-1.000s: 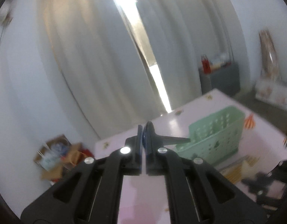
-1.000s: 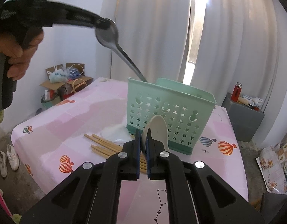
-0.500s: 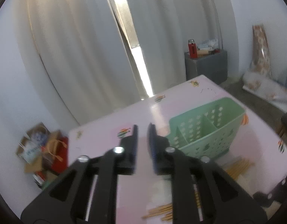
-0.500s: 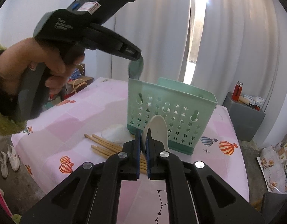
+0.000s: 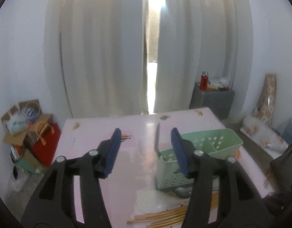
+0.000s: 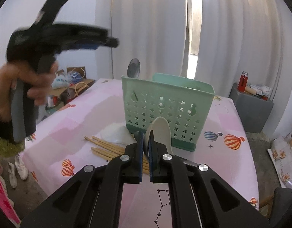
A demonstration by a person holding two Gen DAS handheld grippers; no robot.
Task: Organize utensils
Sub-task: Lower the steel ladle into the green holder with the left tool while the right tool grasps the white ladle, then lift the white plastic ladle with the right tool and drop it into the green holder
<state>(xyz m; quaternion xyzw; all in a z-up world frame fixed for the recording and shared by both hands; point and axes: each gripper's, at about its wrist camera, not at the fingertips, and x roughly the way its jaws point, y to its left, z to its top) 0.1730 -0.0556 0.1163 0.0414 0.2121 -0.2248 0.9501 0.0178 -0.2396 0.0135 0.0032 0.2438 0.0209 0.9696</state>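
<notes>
Metal spoon (image 6: 134,68) dropped into green caddy (image 6: 167,112); white spoon next.
Left hand-held gripper (image 5: 145,148) spread and pulled clear; right hand-held gripper (image 6: 145,142) pinched white spoon (image 6: 162,131) above chopsticks (image 6: 108,147) on tabletop (image 6: 221,161), before caddy.

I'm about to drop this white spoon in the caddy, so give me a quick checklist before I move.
1. White spoon clamped in right gripper: ok.
2. Left gripper open and empty: ok.
3. Metal spoon standing in the caddy, bowl up at its left end: ok.
4. Free compartment for the white spoon: ok, the right sections look empty in the left wrist view.
5. Left gripper out of the drop path: cannot tell, it is blurred.
6. Chopsticks sorted: not ok, they lie on the table.
</notes>
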